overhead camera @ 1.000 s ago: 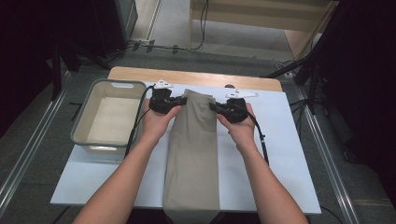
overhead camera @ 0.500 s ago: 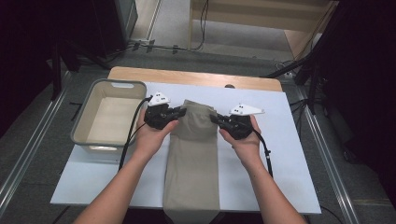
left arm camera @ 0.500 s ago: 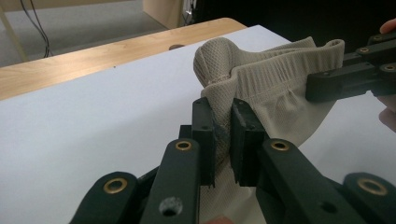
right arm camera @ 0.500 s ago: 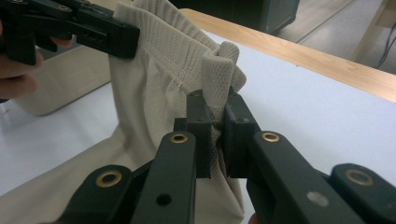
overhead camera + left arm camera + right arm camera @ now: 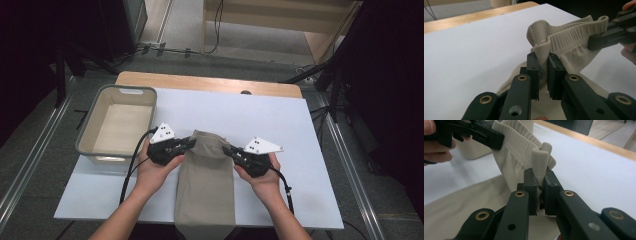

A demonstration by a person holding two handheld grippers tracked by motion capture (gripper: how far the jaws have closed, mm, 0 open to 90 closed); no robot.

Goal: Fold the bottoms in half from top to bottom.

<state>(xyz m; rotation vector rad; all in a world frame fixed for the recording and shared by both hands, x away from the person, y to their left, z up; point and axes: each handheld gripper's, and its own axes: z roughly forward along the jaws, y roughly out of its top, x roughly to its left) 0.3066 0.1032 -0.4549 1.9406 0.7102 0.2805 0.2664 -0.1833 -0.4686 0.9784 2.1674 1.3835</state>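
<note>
Beige trousers [image 5: 205, 195] flat on the white table [image 5: 280, 120], long axis running from the near table edge away toward the far edge, near end hanging over the near edge. Waistband end [image 5: 207, 140] folded back toward the near side, lifted a little off the rest of the cloth. Left gripper [image 5: 189, 144] clenched on left corner of the waistband, fingers [image 5: 534, 70] pinching ribbed fabric in the left gripper view. Right gripper [image 5: 227, 151] clenched on right corner, fingers [image 5: 531, 187] pressed on a fold of mesh cloth in the right gripper view. Both grippers level with each other, one each side of the trousers, tips pointing inward, equally near the waistband. Judged step: fold of the far end over toward the near end, mid-way. Next move likely turns on keeping both corners square to the long axis so the fold lands straight on the legs. Grey bin [image 5: 117, 125] left of the trousers, beyond the left hand [image 5: 155, 170], looks empty. Wooden strip [image 5: 210, 84] along far table edge beyond the trousers.
</note>
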